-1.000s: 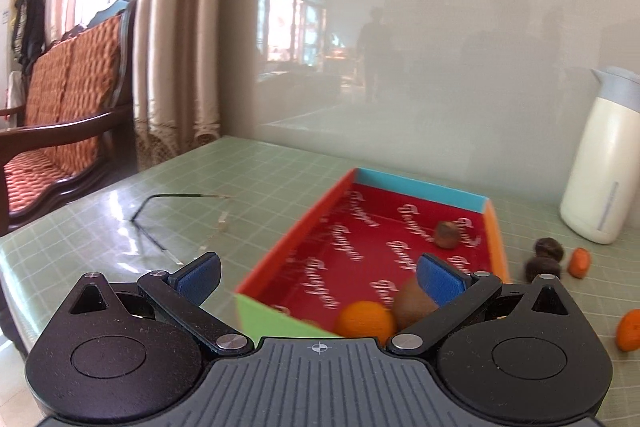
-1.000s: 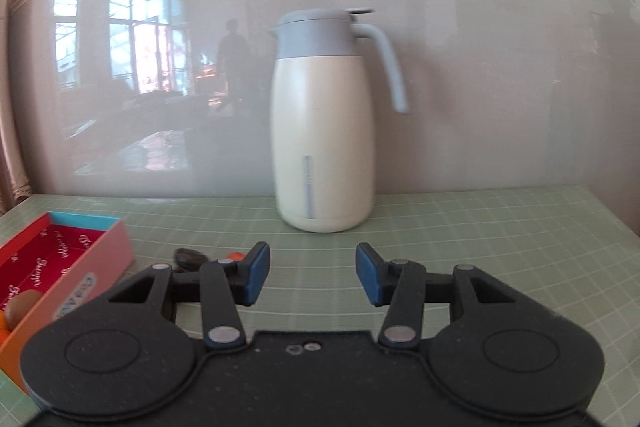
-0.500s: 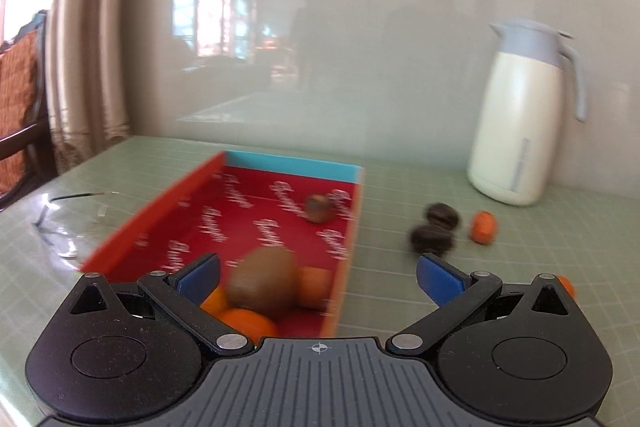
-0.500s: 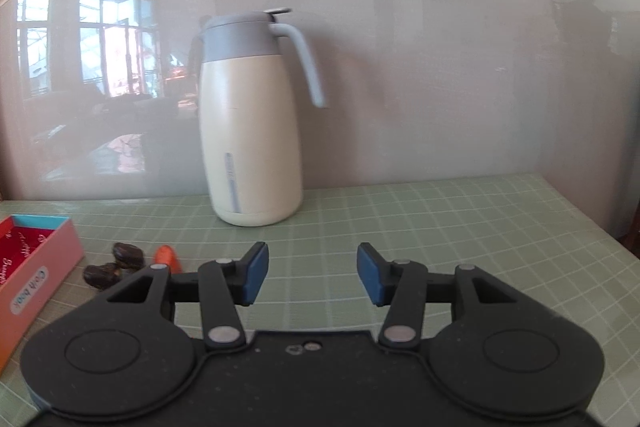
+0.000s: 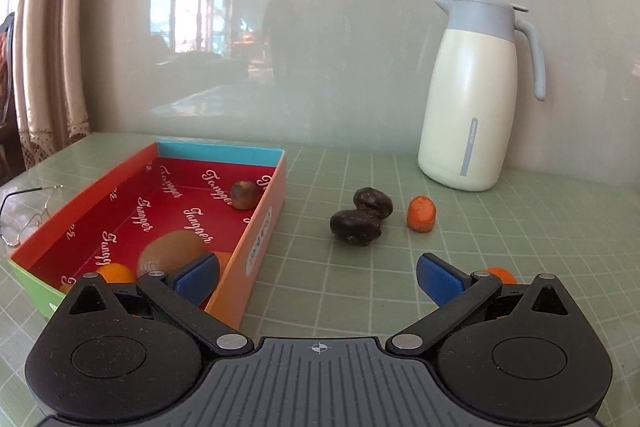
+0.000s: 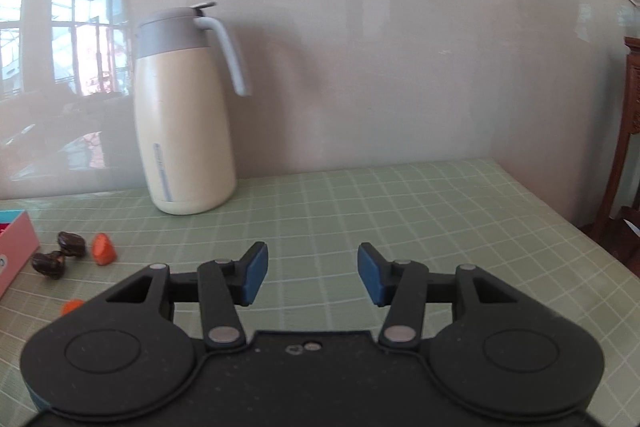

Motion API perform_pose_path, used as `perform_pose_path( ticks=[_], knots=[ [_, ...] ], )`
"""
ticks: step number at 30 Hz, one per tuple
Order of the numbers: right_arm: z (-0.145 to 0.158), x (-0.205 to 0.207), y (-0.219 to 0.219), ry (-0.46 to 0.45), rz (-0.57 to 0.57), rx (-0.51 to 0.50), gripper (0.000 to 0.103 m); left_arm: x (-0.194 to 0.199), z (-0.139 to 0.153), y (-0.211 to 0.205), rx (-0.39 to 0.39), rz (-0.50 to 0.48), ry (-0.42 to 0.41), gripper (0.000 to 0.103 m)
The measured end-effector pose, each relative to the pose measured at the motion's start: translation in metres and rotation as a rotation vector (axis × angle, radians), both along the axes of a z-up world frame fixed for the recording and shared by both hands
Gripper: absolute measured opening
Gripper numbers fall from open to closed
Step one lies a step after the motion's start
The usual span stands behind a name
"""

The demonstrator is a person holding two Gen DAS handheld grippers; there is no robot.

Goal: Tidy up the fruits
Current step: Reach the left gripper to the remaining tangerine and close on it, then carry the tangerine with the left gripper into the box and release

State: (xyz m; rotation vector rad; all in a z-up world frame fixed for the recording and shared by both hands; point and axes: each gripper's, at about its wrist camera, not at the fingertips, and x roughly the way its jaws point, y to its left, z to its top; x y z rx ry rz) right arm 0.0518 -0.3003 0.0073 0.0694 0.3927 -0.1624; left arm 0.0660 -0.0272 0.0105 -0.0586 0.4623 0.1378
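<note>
Red cardboard lines the open box (image 5: pixel 168 211) on the left of my left-wrist view, on the green checked tablecloth (image 5: pixel 520 227); inside it lie a kiwi (image 5: pixel 172 253), an orange (image 5: pixel 116 273) and a small brown fruit (image 5: pixel 245 195). My left gripper (image 5: pixel 318 277) stands wide apart with nothing between its blue pads, the left pad over the box's near corner. Two dark fruits (image 5: pixel 356 223) touch each other on the cloth beside the box, an orange piece (image 5: pixel 421 213) just right of them, a cream jug (image 5: pixel 470 99) behind. From my right wrist, my right gripper (image 6: pixel 312 273) is parted and empty above bare cloth; the jug (image 6: pixel 184 115), dark fruits (image 6: pixel 60 255) and orange piece (image 6: pixel 103 249) sit far left.
</note>
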Motion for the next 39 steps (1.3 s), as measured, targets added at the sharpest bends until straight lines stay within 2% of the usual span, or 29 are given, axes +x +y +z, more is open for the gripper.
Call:
perform_pose_path(
  ticks=[5,16,20,25,27,29,31,33,39],
  knots=[
    [-0.002,-0.006,-0.018,0.001,-0.025,0.017,0.050,-0.004,0.004,-0.017,0.036,-0.038,-0.058,0.103],
    [-0.008,-0.016,-0.036,0.013,-0.048,0.021,0.050,0.013,-0.016,-0.079,0.066,-0.225,0.029,0.103],
    [-0.011,-0.017,-0.043,0.022,-0.054,0.022,0.051,0.022,-0.020,-0.094,0.056,-0.254,0.061,0.103],
    [-0.014,-0.017,-0.047,0.026,-0.052,0.023,0.051,0.033,-0.027,-0.110,0.064,-0.244,0.098,0.102],
    [-0.014,-0.017,-0.049,0.027,-0.050,0.029,0.051,0.036,-0.030,-0.115,0.081,-0.246,0.108,0.081],
    [-0.014,-0.016,-0.050,0.028,-0.049,0.034,0.052,0.041,-0.033,-0.119,0.092,-0.244,0.142,0.071],
    [-0.015,-0.015,-0.049,0.031,-0.048,0.030,0.052,0.044,-0.034,-0.116,0.070,-0.237,0.158,0.059],
    [-0.016,-0.013,-0.048,0.036,-0.048,0.027,0.052,0.045,-0.035,-0.114,0.051,-0.242,0.164,0.042],
    [-0.023,-0.004,-0.054,0.062,-0.081,0.038,0.052,0.039,-0.033,-0.113,0.049,-0.250,0.142,0.042]
  ],
)
